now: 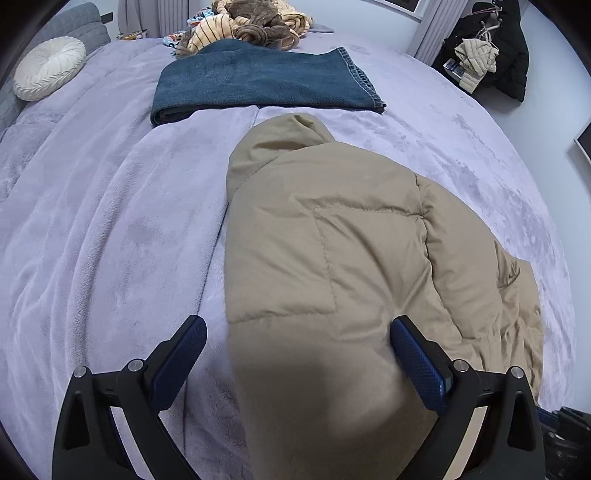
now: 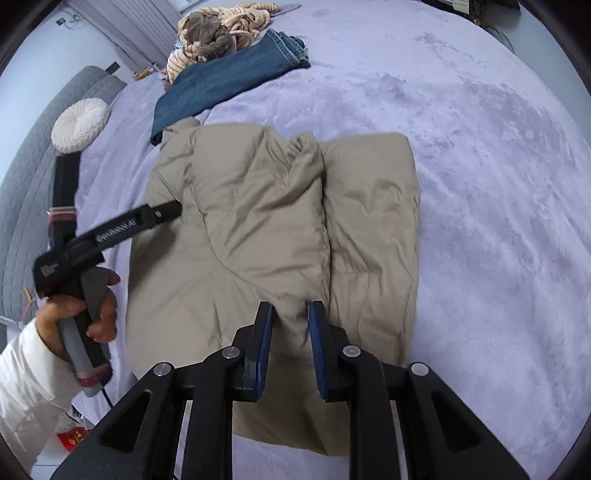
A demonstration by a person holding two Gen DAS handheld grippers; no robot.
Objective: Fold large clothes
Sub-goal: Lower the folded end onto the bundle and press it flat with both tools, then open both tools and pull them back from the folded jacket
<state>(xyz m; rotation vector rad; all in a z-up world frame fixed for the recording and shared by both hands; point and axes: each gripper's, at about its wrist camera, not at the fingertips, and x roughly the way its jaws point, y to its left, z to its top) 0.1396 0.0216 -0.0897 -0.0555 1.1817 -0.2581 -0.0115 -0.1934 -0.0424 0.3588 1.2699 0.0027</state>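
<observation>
While the puffy beige quilted jacket (image 2: 273, 236) lies partly folded on the lavender plush bed cover (image 2: 498, 192), the right tongs (image 2: 290, 314) are clenched on a raised pleat of its fabric near the hem closest to the camera. One padded panel is folded over the middle of the jacket, with a flatter section beside it on the right. The left tongs (image 1: 299, 328) are spread wide, straddling the jacket's near edge: the right finger presses into the fabric, the left one hangs over bare bed cover. In the right wrist view the left tongs reach in from the side, their tips at the jacket's left portion, held by a hand (image 2: 85, 310) in a white sleeve. Beyond the jacket lie folded dark blue jeans (image 1: 258, 81), a heap of brown and striped clothes (image 1: 251, 26), and a round white pleated cushion (image 1: 50, 68).
</observation>
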